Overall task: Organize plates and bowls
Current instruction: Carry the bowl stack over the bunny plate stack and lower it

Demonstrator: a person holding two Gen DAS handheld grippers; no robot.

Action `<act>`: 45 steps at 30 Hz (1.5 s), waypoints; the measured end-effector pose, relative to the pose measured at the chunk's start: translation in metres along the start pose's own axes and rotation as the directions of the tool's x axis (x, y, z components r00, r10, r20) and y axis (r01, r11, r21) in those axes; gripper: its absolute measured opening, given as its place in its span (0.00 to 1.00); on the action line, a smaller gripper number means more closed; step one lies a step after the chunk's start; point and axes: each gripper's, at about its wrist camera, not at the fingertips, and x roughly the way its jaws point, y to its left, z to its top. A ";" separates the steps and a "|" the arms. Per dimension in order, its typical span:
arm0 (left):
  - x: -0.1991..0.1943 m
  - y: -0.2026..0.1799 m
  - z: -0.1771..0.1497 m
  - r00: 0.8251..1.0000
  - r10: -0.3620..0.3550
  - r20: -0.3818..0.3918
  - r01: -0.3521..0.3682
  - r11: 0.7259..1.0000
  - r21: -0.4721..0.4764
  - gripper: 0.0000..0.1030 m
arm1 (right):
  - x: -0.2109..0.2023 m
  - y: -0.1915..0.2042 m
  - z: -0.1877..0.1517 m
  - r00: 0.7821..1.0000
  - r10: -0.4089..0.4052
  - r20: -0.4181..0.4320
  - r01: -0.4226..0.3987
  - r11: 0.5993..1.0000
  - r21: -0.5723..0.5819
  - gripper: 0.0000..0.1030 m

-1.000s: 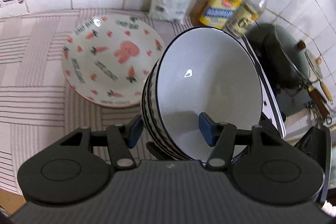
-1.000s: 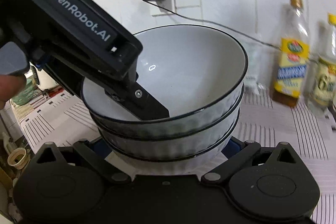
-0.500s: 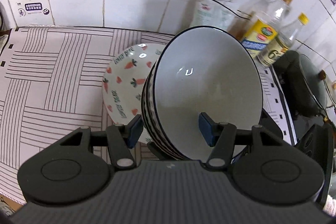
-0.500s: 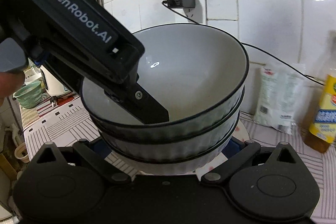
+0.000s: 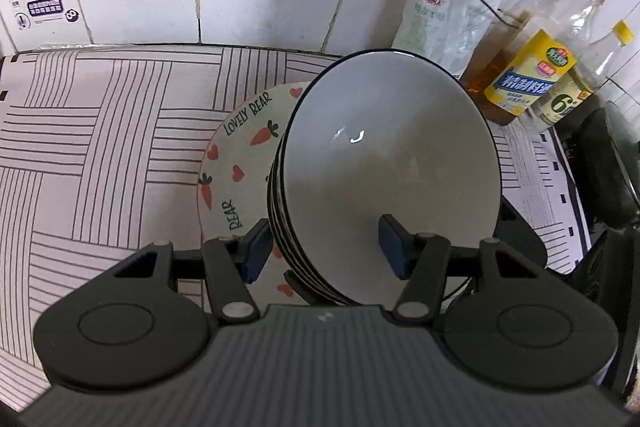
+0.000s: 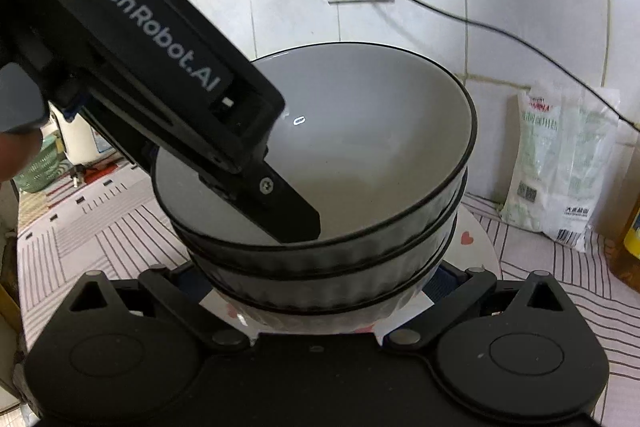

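Compared with a second ago, the carrot-print plate point(image 5: 236, 163) sits much closer under the bowl stack point(image 5: 384, 171); only its left part shows in the left wrist view now, where nearly the whole face was visible then. Judgement: the stack has been carried across and is nearly over the plate, so set-down onto it looks like the step in hand.

Left gripper point(image 5: 324, 247): one blue pad inside the top bowl, the other outside the stacked rims, jaws closed down onto the rim walls of the stack. The tool reaches in from the left at a downward slant, as seen in the right wrist view.

Right gripper point(image 6: 316, 279): fingers spread wide to either side of the stack's base point(image 6: 320, 291). Pads are mostly hidden behind the bowls, so whether they press the bottom bowl I cannot tell; it may be cradling only.

Stack: three nested white bowls with dark rims, just above the plate; contact with it is not resolvable. The plate rests on the striped cloth point(image 5: 100, 131). Oil bottles point(image 5: 528, 75) stand against the tiled wall, well to the right.
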 end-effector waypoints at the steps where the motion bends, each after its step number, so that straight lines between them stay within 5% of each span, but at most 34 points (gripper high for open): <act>1: 0.003 0.000 0.001 1.000 0.001 -0.004 -0.001 1.000 0.002 0.55 | 0.003 -0.002 -0.001 1.000 -0.001 -0.004 0.001 1.000 0.001 1.00; 21: 0.020 -0.013 0.002 0.998 0.065 -0.004 -0.065 0.996 0.064 0.54 | 0.019 -0.012 -0.011 0.999 0.010 -0.032 -0.009 0.999 0.039 1.00; 32: 0.019 -0.012 0.001 0.997 0.075 0.008 -0.075 0.997 0.021 0.55 | 0.021 -0.015 -0.007 0.996 0.015 -0.091 -0.009 0.998 0.057 1.00; 40: -0.007 -0.022 -0.013 0.983 0.154 0.095 -0.163 0.982 0.093 0.58 | -0.006 -0.001 -0.007 0.993 -0.033 -0.115 0.040 0.998 0.054 1.00; 45: -0.045 -0.022 -0.024 0.978 0.133 0.162 -0.151 0.983 0.101 0.65 | -0.030 0.006 -0.004 0.989 -0.086 -0.121 0.097 0.991 0.094 1.00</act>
